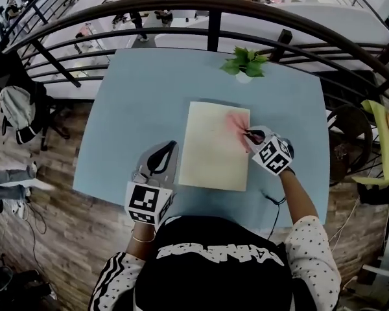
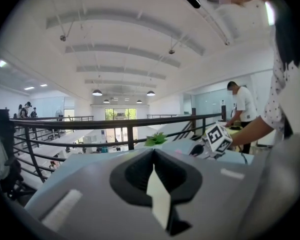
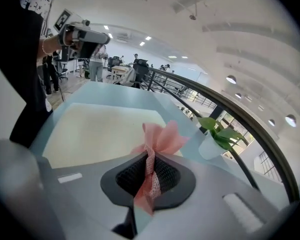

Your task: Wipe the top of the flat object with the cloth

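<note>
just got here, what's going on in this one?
A person works two handheld grippers at a light blue table. The right gripper is shut on a pink cloth, held over the far right part of a cream flat board. The left gripper is shut and empty, beside the board's left edge.

Head view steeply down on table point(image 1: 129, 109); low claw views share table, potted plant point(image 1: 245, 63).

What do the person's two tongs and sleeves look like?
The left tongs and the right tongs are grey with black inside, and each carries a white cube with black square markers. A thin black cable lies by the right arm. The left sleeve is black with white stripes; the right sleeve is white with dark dots.
</note>
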A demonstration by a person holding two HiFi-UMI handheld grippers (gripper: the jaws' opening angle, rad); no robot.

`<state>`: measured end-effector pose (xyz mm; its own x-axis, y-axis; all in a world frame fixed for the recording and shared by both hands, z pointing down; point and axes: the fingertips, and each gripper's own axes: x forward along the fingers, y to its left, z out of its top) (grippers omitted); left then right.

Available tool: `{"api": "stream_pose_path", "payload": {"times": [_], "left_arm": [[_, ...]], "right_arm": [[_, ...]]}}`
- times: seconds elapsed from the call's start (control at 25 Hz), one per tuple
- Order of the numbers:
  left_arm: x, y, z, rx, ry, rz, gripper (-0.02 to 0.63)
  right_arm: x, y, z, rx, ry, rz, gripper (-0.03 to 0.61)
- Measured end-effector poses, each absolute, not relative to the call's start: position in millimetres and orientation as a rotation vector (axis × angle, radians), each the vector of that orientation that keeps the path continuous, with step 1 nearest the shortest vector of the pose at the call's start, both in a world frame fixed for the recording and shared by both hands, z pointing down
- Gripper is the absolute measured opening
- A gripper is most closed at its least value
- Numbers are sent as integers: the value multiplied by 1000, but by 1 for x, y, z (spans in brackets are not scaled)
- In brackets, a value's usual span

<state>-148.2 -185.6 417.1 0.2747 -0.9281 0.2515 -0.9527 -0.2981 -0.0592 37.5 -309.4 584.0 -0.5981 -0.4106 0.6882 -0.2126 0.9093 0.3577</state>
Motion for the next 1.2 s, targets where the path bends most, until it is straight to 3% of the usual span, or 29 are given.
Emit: {"api": "stream_pose_path", "payload": {"times": [0.4, 1.2], "left_arm": [[-185, -176, 411, 2321, -1910, 332, 0], [-180, -192, 413, 2351, -1878, 314, 0]], "right_arm": [[30, -370, 598, 517, -2120, -322, 20], [28, -357, 626, 371, -2026, -361, 18]]}}
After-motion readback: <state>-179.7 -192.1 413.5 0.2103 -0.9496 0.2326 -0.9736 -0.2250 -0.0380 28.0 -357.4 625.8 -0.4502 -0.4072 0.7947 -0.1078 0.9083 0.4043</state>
